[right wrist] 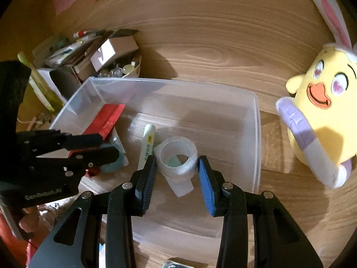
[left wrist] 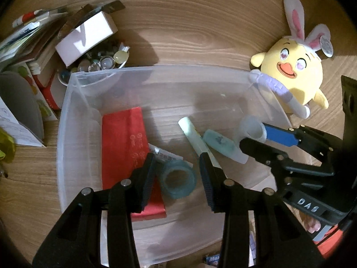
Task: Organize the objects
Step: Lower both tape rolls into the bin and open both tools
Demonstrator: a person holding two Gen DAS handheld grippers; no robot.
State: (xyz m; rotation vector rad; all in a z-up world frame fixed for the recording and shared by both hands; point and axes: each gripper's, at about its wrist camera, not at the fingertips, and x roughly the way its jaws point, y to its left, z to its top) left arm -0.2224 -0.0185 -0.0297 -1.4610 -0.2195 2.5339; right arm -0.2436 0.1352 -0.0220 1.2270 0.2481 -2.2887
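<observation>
A clear plastic bin [left wrist: 67, 102] [right wrist: 256, 120] sits on the wood table. Inside lie a red packet [left wrist: 125, 138] [right wrist: 104, 120], a blue tape roll [left wrist: 178, 178], a pale green tube [left wrist: 194, 136] [right wrist: 147, 143], a teal case [left wrist: 218, 143] and a white tape roll [left wrist: 252, 129] [right wrist: 176, 158]. My left gripper [left wrist: 176, 178] is open above the blue roll. My right gripper [right wrist: 176, 176] [left wrist: 256, 134] is open with its pads either side of the white roll; contact is unclear.
A yellow plush chick with bunny ears [left wrist: 292, 76] [right wrist: 323, 111] lies right of the bin. At the left stand stacked books [left wrist: 40, 67], a white box [left wrist: 87, 38] [right wrist: 113, 51] and a bowl of glass marbles [left wrist: 104, 62] [right wrist: 125, 69].
</observation>
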